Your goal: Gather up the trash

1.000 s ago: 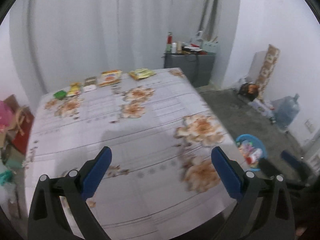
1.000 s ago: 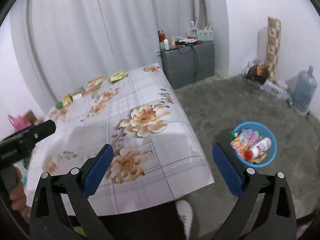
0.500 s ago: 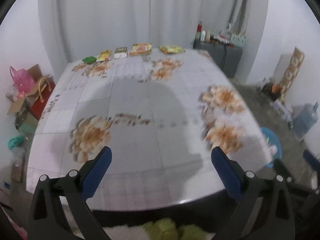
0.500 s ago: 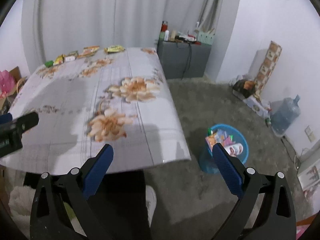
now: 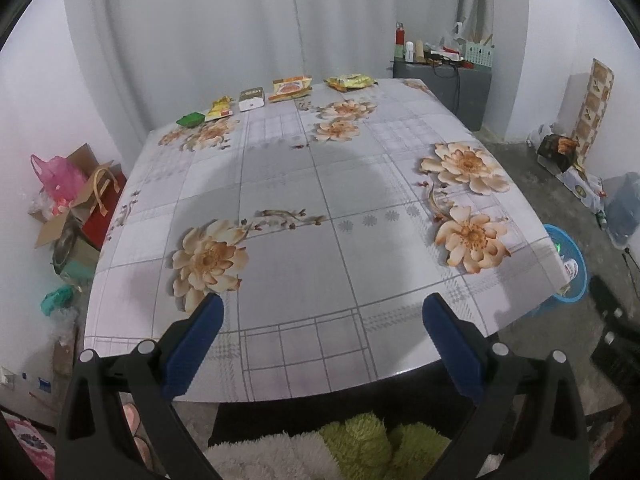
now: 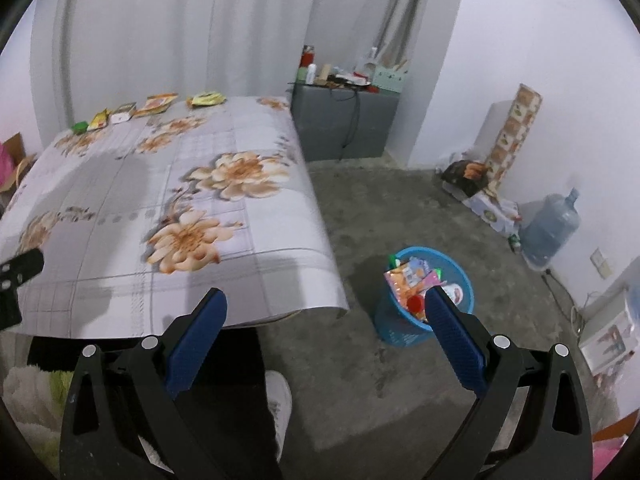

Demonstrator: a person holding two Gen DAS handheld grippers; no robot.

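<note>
Several snack wrappers lie in a row along the far edge of the flowered table (image 5: 312, 184): a green packet (image 5: 190, 119), a yellow one (image 5: 219, 109), a white box (image 5: 251, 98), an orange bag (image 5: 289, 87) and a yellow-green bag (image 5: 349, 81). The same row shows in the right wrist view, with the orange bag (image 6: 157, 103) among them. My left gripper (image 5: 320, 312) hangs open over the near table edge, far from the wrappers. My right gripper (image 6: 325, 304) is open and empty above the floor, beside a blue bin (image 6: 404, 330) full of trash.
The blue bin (image 5: 570, 270) stands on the floor past the table's right corner. A grey cabinet (image 6: 344, 124) with bottles is at the back, a water jug (image 6: 550, 232) and boxes by the right wall. Bags and cartons (image 5: 72, 208) crowd the left floor. A person's shoe (image 6: 280, 400) is below.
Both grippers have pulled back and risen, so the table looks farther and its near edge now shows. The right view swung toward the bin. Jaws stayed open.
</note>
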